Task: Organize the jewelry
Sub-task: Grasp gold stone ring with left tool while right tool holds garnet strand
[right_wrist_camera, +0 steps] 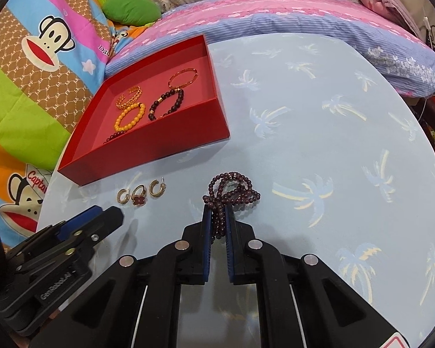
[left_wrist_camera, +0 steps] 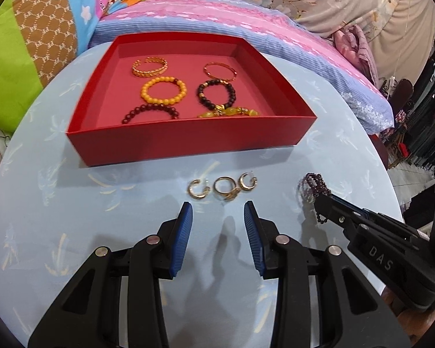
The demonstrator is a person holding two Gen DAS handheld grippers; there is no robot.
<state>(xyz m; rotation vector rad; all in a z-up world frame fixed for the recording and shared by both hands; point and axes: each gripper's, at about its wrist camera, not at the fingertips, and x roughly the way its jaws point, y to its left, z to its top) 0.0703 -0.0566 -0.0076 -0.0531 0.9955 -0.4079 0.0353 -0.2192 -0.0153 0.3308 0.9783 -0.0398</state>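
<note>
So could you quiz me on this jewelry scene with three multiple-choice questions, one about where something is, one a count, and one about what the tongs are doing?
1. Where do the small gold earrings and ring lie?
A. inside the red box
B. on the blue table in front of the red box
C. on the bed

2. How many small gold pieces are in that row?
A. three
B. five
C. one

3. What are the right tongs doing?
A. hanging open and empty
B. gripping the red box
C. shut on the dark purple bead strand

Answers: B, the row sits on the table just short of the red box. A, two hoops flank one ring. C, the dark purple bead strand runs between the blue pads; the left tongs are open.
</note>
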